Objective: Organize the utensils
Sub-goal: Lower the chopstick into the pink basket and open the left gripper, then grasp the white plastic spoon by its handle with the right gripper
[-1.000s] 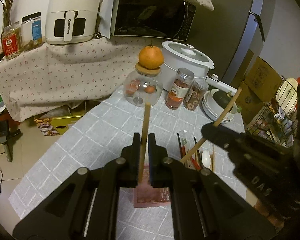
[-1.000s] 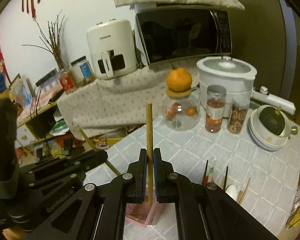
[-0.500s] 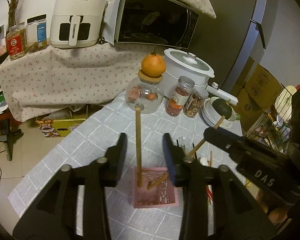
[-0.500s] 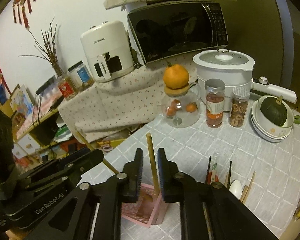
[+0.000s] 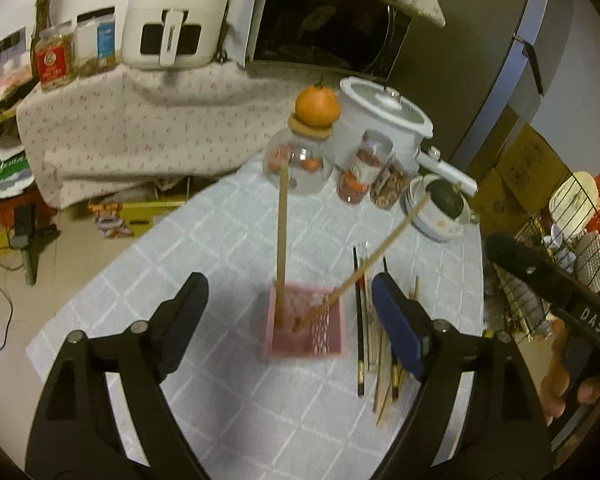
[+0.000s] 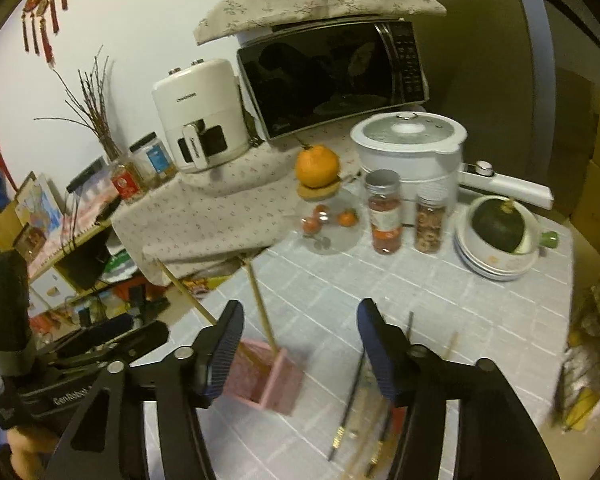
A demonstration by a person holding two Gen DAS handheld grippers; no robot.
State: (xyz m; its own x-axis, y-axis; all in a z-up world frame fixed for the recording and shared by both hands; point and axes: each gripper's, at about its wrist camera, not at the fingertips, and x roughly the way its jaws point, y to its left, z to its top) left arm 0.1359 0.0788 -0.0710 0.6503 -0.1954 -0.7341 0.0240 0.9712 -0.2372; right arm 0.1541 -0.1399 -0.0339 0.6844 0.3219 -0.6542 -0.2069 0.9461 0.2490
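Since second ago: both chopsticks let go, now standing in pink holder [image 5: 306, 330]; both sets of jaws just been opening, nothing between them.

Left wrist view: left gripper [image 5: 290, 294] spread wide, empty, above holder. One chopstick [image 5: 282, 236] upright, other chopstick [image 5: 374, 260] leaning right. Loose utensils [image 5: 370, 344] flat on table [image 5: 220, 240], just right of holder.

Right wrist view: right gripper [image 6: 300, 340] wide apart, empty. Holder [image 6: 278, 384] below left finger, chopsticks tilting left. Left gripper at lower left.

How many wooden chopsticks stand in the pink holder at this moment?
2. One chopstick stands almost upright at the left side of the pink holder. The second chopstick leans away to the right. More utensils lie on the table beside the holder.
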